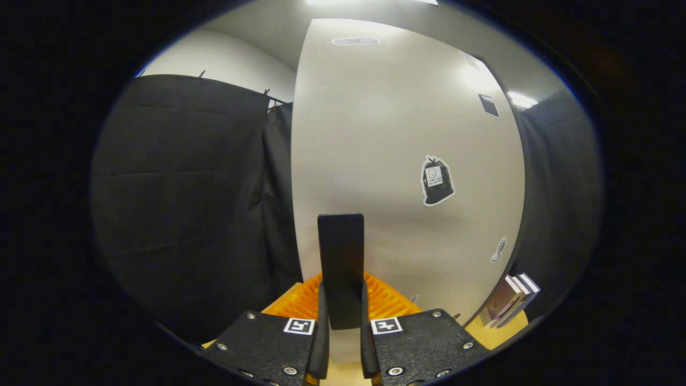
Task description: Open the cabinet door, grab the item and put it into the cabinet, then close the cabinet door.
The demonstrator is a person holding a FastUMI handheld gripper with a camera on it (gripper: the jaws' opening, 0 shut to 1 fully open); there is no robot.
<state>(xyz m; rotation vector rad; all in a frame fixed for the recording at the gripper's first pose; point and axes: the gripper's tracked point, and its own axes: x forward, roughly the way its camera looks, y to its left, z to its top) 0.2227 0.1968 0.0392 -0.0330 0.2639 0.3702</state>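
Note:
My gripper [341, 305] is shut on a flat black rectangular item [341, 252], which stands upright between the fingers and rises above them. Straight ahead and close is the pale cabinet door [375, 161], a tall smooth panel with a sticker of a black bag [437, 181] and a smaller sticker [498, 250] lower on its right side. A dark gap runs along the door's right edge. I cannot tell from here whether the door is open or shut. No handle shows on the panel.
Several books [512, 301] stand upright just past the door's lower right corner, on a light wooden surface [501, 333]. Black cloth [187, 203] hangs to the left of the door, and more of it hangs to the right.

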